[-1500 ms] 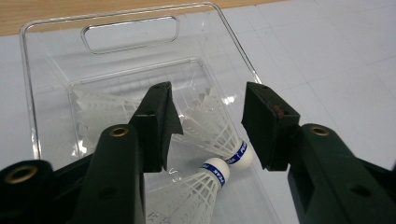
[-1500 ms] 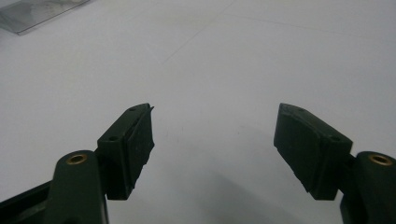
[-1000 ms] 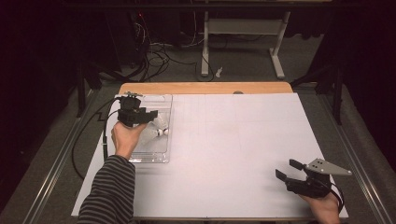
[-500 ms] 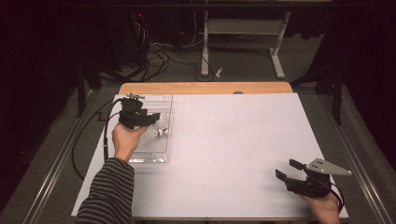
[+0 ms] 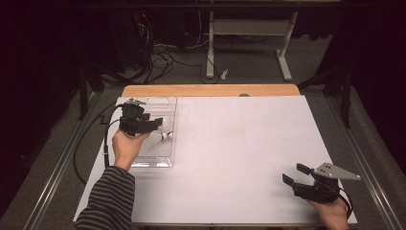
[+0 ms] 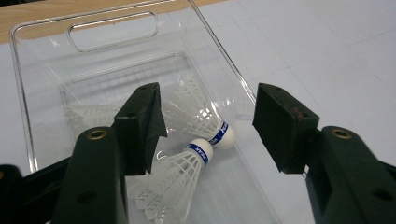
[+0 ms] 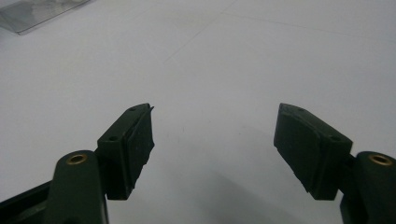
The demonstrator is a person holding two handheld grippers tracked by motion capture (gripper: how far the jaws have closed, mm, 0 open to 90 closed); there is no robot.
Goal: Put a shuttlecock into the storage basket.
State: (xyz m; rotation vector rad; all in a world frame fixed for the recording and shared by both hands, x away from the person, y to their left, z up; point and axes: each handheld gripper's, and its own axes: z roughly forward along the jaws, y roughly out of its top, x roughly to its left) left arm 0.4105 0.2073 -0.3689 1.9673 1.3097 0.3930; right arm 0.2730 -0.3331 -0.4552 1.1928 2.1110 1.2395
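1. The left hand (image 5: 125,146) reaches forward from a striped sleeve (image 5: 107,201) and holds the left gripper (image 5: 160,123) above the clear tray (image 5: 158,160) at the table's far left, its jaws pointing to the right across the tray.
2. The left gripper's (image 6: 208,116) jaws stand wide apart and grip nothing, having just been opening. Two shuttlecocks lie in the tray (image 6: 42,56) below and between them.
3. The nearer shuttlecock (image 6: 180,170) lies with its cork touching or almost touching the cork of the farther shuttlecock (image 6: 201,114). Both corks carry a blue band.
4. The right hand (image 5: 330,213) rests at the table's (image 5: 239,143) near right edge, well apart from the tray, with the right gripper (image 5: 293,175) pointing left and away.
5. The right gripper's (image 7: 212,135) jaws are wide apart over bare white tabletop (image 7: 210,60), with nothing between them.
6. The left gripper view makes out the feathers, the blue bands and the tray's cut-out handle (image 6: 112,30). In the high view the shuttlecocks (image 5: 160,136) are small white shapes.
7. The high view adds the grey three-cornered plate (image 5: 335,171) on the right gripper and the black cable (image 5: 91,139) looping off the left one.
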